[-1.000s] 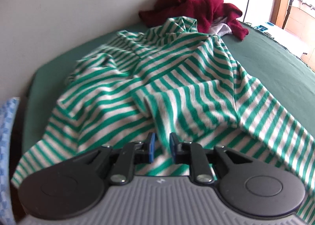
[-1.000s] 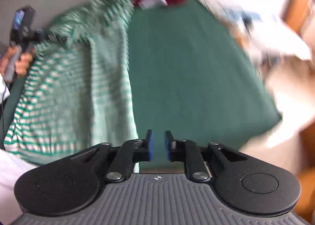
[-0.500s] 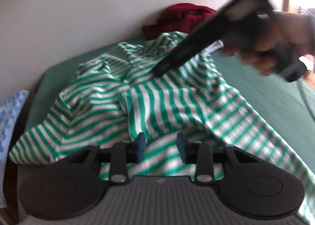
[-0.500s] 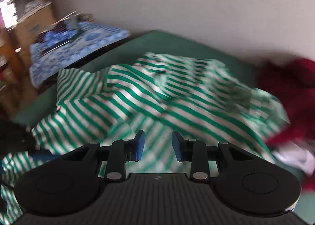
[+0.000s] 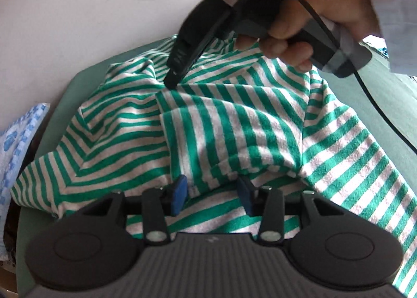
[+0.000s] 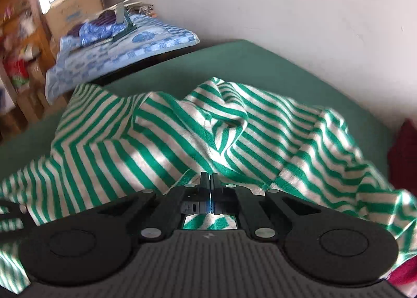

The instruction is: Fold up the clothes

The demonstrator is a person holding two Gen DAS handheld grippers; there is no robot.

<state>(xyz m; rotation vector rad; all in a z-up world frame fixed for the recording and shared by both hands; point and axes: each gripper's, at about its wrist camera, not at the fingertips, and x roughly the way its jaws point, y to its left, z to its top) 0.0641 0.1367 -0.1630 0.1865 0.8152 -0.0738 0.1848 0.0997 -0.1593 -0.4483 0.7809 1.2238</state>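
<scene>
Fingers on the left gripper (image 5: 212, 195) are spreading, fabric between; right gripper (image 6: 209, 183) pinches shut on one green-striped shirt (image 5: 234, 126), rumpled over one green bed (image 6: 234, 63).

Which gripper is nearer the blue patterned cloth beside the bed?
Left. The left gripper works the striped shirt edge near the blue patterned cloth; the right gripper pinches it mid-bed, farther off.

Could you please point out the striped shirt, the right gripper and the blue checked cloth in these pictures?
Striped shirt (image 5: 234, 131), left wrist view: its raised middle fold.
Right gripper (image 6: 210, 180), right wrist view: shut fingertips, at the shirt's fabric.
Blue checked cloth (image 6: 146, 42), right wrist view: its flat top.
</scene>
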